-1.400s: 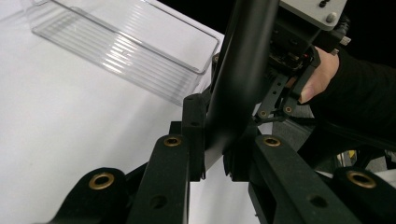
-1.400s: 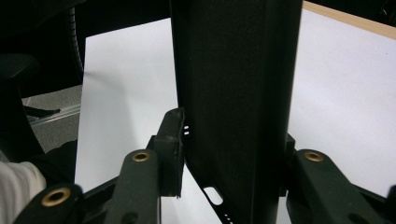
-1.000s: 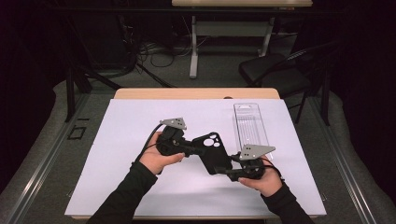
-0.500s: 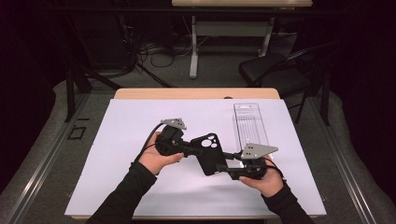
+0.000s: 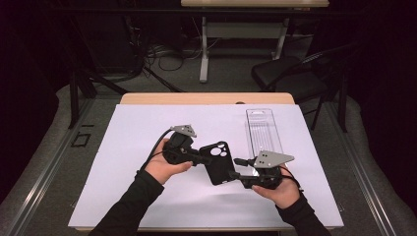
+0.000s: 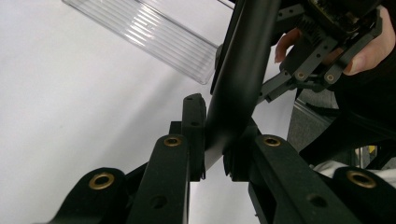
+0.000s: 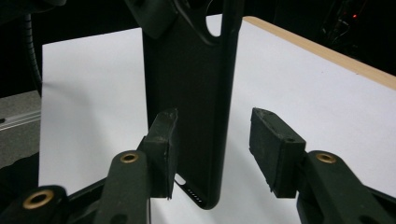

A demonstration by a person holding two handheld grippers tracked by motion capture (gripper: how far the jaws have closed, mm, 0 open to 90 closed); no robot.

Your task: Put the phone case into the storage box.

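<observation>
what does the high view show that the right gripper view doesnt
The high view alone takes in both hands, the left gripper clamped on the case's top end, the clear plastic tray and the chair beyond the table. The right gripper view alone shows the right gripper open around the case's bottom edge, with port cutouts. Both show the black phone case and white table cover.

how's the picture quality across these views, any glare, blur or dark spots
High view: the white table cover is evenly lit, the room behind falls to black, and the clear tray throws faint glints. Left gripper view: the black phone case is close and soft, with a sheen along its edge. Right gripper view: the case is sharp, but the far table edge blurs.
</observation>
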